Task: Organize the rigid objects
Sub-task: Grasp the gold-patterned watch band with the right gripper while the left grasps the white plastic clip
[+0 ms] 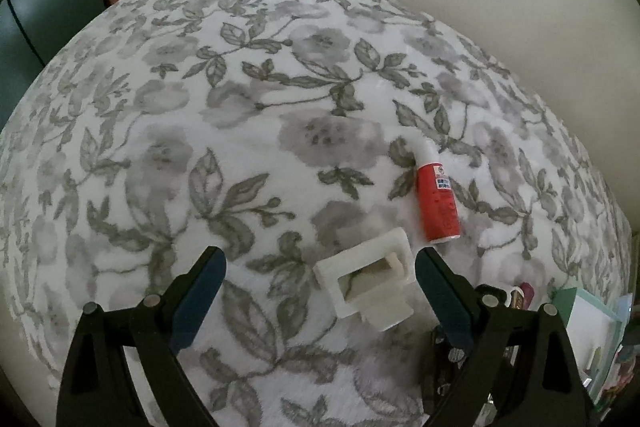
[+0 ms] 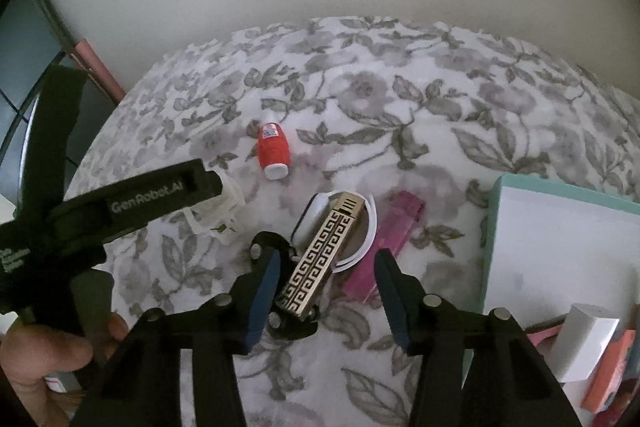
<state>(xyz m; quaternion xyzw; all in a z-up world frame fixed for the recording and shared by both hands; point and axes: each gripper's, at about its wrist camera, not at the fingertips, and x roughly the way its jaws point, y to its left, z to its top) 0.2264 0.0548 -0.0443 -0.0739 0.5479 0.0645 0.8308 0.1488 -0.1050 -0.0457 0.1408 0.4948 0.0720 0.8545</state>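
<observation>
So the floral blanket (image 2: 440,115) is carrying everything, with the teal-rimmed box (image 2: 560,251) sitting at its right edge. Left gripper (image 1: 320,269) is hovering open over the white plastic holder (image 1: 366,277), just below the red bottle (image 1: 437,205). Right gripper (image 2: 326,273) is standing open astride the gold patterned lighter (image 2: 320,255), pads not touching, left of the box.

I see left tongs (image 1: 320,263) spread wide over floral blanket (image 1: 240,107), white plastic bracket (image 1: 366,281) lying between tips, untouched; red bottle (image 1: 438,205) lies just beyond right tip
</observation>
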